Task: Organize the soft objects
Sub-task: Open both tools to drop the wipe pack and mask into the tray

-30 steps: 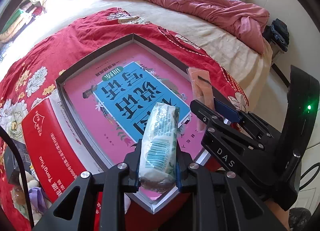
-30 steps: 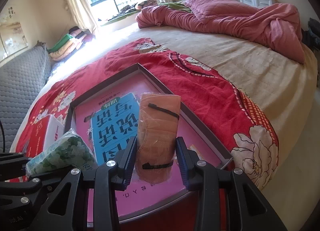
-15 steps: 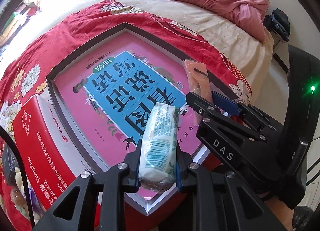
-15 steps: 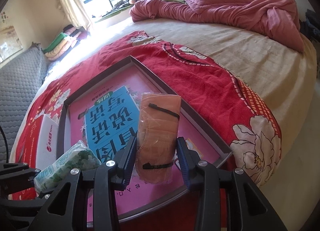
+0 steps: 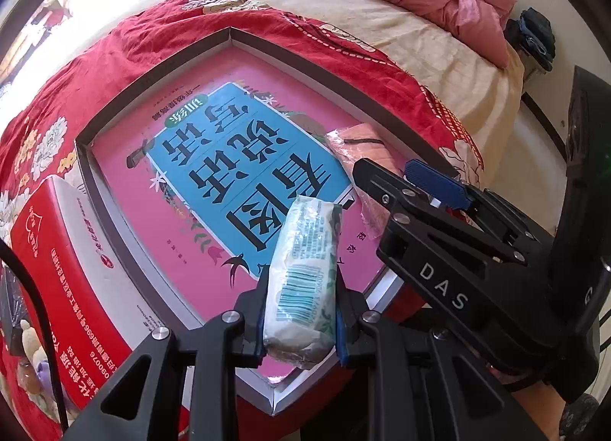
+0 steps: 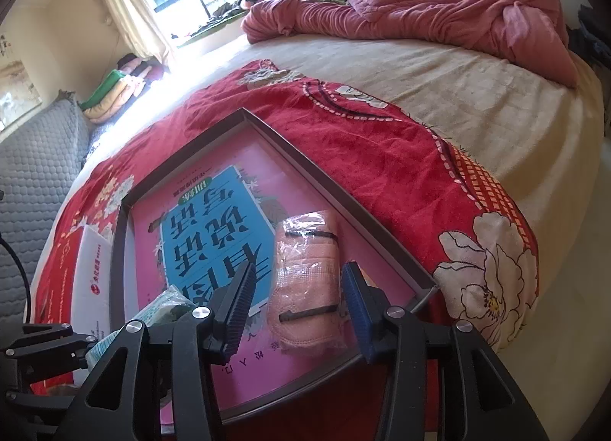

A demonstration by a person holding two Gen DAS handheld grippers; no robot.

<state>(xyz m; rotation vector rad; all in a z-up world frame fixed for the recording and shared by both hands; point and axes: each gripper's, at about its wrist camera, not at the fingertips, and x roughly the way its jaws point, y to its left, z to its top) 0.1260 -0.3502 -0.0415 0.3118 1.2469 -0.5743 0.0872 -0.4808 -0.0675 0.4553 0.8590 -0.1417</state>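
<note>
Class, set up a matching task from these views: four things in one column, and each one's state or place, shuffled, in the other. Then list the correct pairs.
Things
1. tissue pack
2. orange bagged item
3. red-and-white carton
4. pink quilt

States or places
A. bunched at the far end of the bed
B. clamped in the left tool
C. outside the box, beside its wall
D. lying in the box, between the open right tool's jaws

Pairs: 1-B, 2-D, 3-C, 4-A

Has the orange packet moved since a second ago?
Yes. The orange packet has dropped from the right gripper, whose jaws have just opened, onto the pink tray.
</note>
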